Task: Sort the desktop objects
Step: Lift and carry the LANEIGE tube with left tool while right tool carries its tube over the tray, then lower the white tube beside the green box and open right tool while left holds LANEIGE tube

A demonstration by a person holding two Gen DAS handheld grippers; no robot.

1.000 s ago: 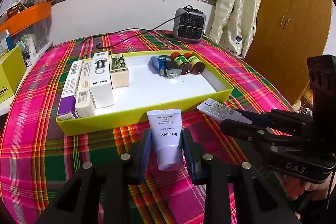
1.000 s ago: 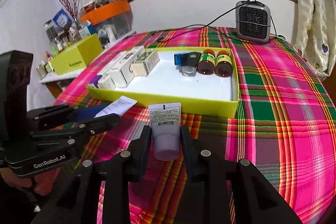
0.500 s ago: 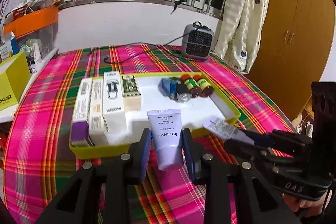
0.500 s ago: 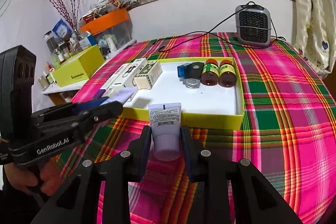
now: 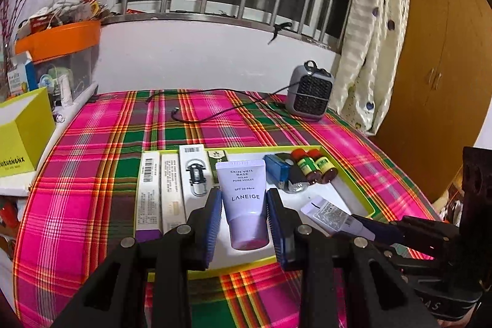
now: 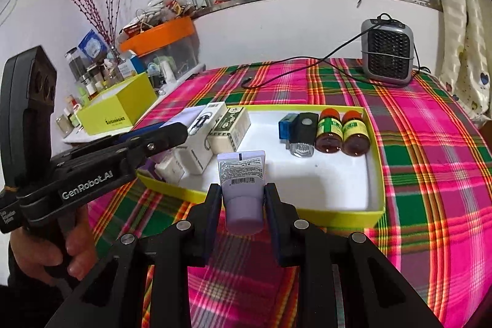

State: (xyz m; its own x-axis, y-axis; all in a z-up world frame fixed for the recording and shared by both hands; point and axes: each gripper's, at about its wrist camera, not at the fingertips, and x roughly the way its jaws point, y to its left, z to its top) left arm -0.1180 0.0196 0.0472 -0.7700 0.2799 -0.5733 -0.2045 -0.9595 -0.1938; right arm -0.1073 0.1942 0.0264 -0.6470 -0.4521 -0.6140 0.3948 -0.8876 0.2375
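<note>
A: Start with the biggest item. What are you working over?

B: You have a table under a pink, green and orange plaid cloth [image 5: 92, 174]. On it sits a shallow yellow-green tray [image 6: 376, 174] with a white floor. A grey fan heater [image 6: 387, 51] stands at the far edge of the table, its cord trailing across the cloth.

A: Tray contents?

B: Along its left side lie long cartons [image 5: 170, 189] side by side, with a smaller cream box [image 6: 229, 128] beside them. At the far right, two brown bottles with red caps [image 6: 341, 131] lie touching each other, next to a blue and black item [image 6: 296, 128] I cannot identify.

A: Your left gripper?

B: Your left gripper [image 5: 244, 223] has its blue pads pressed on a lavender Laneige tube [image 5: 244, 199], cap toward you, held above the tray's near part.

A: And the right?

B: Your right gripper [image 6: 243, 205] clamps a second lavender tube [image 6: 243, 174], barcode side up, gripped at the cap end, over the tray's near wall. Your hand [image 6: 61, 254] on the left gripper's handle shows in the right wrist view.
</note>
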